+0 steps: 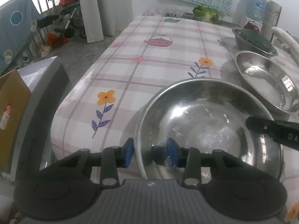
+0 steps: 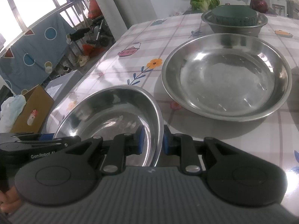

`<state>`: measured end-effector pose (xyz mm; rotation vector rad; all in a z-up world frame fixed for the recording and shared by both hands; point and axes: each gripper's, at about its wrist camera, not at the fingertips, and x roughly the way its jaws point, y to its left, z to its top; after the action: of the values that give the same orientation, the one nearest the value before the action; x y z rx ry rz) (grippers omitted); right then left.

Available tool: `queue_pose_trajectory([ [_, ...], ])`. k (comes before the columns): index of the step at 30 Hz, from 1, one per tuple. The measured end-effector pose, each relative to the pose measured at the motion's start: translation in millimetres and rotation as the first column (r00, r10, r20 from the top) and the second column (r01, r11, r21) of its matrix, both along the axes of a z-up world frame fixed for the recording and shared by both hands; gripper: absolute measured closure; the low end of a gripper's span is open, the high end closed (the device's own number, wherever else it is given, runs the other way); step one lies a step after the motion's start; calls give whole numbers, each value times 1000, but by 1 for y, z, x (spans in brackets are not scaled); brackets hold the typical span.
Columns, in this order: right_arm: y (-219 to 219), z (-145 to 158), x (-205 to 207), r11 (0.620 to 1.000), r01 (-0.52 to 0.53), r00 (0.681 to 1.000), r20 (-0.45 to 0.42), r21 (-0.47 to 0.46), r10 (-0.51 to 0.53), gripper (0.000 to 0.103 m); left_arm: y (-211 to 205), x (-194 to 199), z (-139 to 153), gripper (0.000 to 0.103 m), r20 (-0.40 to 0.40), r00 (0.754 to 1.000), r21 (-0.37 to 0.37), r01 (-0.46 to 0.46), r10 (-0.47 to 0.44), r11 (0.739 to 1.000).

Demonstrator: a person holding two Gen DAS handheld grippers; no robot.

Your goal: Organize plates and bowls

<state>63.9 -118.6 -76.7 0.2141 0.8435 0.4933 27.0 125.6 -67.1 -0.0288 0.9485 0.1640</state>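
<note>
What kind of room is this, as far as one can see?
Probably a home kitchen or dining area: steel bowls stand on a table with a flowered plastic tablecloth, leafy greens and a red onion lie at the far end, and laundry hangs on a railing.

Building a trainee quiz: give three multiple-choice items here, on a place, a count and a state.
1. Where is the green block? A on the plate; B in the far bowl; C in the near bowl.
2. How many steel dishes are in view? A one; B two; C three.
3. The right gripper is: A shut on the near bowl's rim; B open above the plate; C open, holding nothing.
B: the block sits in the far bowl. C: near bowl, plate, far bowl. A: its pads pinch the rim.
</note>
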Motion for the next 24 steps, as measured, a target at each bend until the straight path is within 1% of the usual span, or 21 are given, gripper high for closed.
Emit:
queue_pose_trajectory([
  [2,0,0,0,1000,0,1000,0,0,0,83,-3,0,0,62,0,1000,6,2,-2,1000],
  [4,0,0,0,1000,1,1000,-1,-1,-1,83,-4,0,1,62,2,1000,15,1,-1,1000],
  [24,1,5,-2,1000,-6,1000,6,2,6,83,-1,-5,9,62,17,1000,8,-13,12,1000],
])
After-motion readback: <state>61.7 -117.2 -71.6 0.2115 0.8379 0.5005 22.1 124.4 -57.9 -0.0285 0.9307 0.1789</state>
